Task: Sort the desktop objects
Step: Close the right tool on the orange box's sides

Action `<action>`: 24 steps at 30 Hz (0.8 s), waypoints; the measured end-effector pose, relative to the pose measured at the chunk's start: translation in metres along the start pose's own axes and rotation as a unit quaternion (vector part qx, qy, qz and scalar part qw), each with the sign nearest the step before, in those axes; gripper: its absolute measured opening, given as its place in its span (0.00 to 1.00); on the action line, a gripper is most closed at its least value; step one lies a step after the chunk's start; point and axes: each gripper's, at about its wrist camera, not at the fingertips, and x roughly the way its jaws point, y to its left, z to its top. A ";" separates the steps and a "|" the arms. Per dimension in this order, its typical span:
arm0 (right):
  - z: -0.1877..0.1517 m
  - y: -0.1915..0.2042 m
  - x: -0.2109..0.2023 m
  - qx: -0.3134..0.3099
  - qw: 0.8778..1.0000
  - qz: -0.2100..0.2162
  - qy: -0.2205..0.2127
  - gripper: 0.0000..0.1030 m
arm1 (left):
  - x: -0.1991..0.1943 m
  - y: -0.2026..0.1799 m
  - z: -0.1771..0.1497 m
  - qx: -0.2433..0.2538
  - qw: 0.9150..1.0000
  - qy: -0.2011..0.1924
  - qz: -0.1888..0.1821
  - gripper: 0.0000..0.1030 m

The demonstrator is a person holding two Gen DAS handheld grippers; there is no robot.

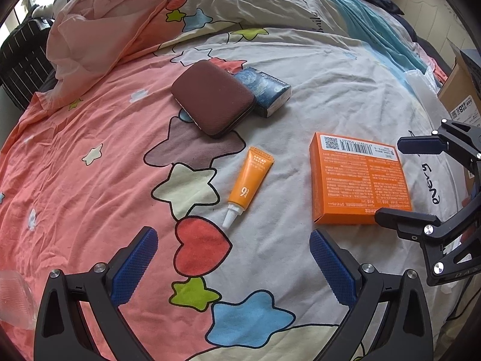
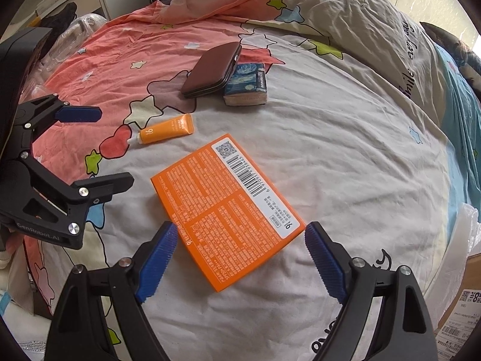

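On the bedsheet (image 2: 330, 150), the orange box (image 2: 228, 207) lies closed between the released right hand-held gripper (image 2: 240, 258); left hand-held gripper (image 1: 234, 267) gapes empty.

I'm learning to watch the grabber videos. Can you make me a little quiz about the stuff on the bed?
1. True or false: the orange tube lies inside the orange box.
2. What leans on the blue tissue pack? A) brown case B) tube C) box
3. Which gripper has the orange box between its open fingers?

Key:
1. False; the tube lies apart from the box on the quilt.
2. A, the brown case.
3. The right gripper; the left gripper is over bare quilt.
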 end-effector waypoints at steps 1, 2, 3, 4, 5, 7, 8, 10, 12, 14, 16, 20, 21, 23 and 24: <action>0.000 0.000 0.001 -0.004 1.000 0.001 0.000 0.82 | 0.001 0.000 0.000 0.000 1.000 0.001 0.000 1.00; -0.001 0.002 0.001 -0.011 1.000 0.002 0.000 0.82 | 0.002 0.000 0.000 0.000 1.000 0.001 0.000 1.00; -0.002 0.003 0.001 -0.017 1.000 0.002 0.000 0.82 | 0.002 0.000 0.000 0.001 1.000 0.001 0.000 1.00; -0.003 0.004 0.002 -0.024 1.000 0.002 0.000 0.82 | 0.002 -0.001 -0.001 0.002 1.000 0.001 -0.001 1.00; -0.004 0.005 0.002 -0.032 1.000 0.001 0.000 0.82 | 0.002 -0.002 -0.001 0.003 1.000 0.001 -0.001 1.00; -0.005 0.006 0.003 -0.043 0.999 -0.001 0.000 0.82 | 0.001 -0.003 -0.001 0.005 1.000 0.000 -0.002 1.00; -0.006 0.006 0.003 -0.047 0.999 0.000 -0.001 0.82 | 0.002 -0.003 -0.001 0.006 1.000 0.000 -0.002 1.00; -0.007 0.005 0.002 -0.052 0.999 0.003 -0.004 0.82 | 0.003 -0.004 -0.001 0.008 1.000 0.001 -0.001 1.00; -0.007 0.005 0.003 -0.057 0.998 0.005 -0.004 0.82 | 0.003 -0.005 0.000 0.009 1.000 0.001 0.000 1.00; -0.008 0.004 0.004 -0.063 0.998 0.002 -0.004 0.82 | 0.003 -0.005 0.000 0.010 1.000 -0.001 0.000 1.00; -0.008 0.003 0.005 -0.065 0.998 -0.002 -0.002 0.82 | 0.003 -0.006 0.001 0.011 1.000 -0.003 -0.002 1.00; -0.008 0.002 0.005 -0.071 0.997 0.000 -0.007 0.82 | 0.005 -0.011 0.004 0.021 1.000 -0.001 -0.002 1.00; -0.007 0.003 0.006 -0.074 0.997 0.002 -0.006 0.82 | 0.007 -0.012 0.005 0.023 1.000 0.000 -0.001 1.00; -0.007 0.003 0.007 -0.078 0.997 0.003 -0.004 0.82 | 0.008 -0.015 0.006 0.029 1.000 0.000 -0.003 1.00; -0.006 0.003 0.009 -0.079 0.997 0.004 -0.002 0.82 | 0.008 -0.016 0.006 0.032 0.999 -0.001 -0.005 1.00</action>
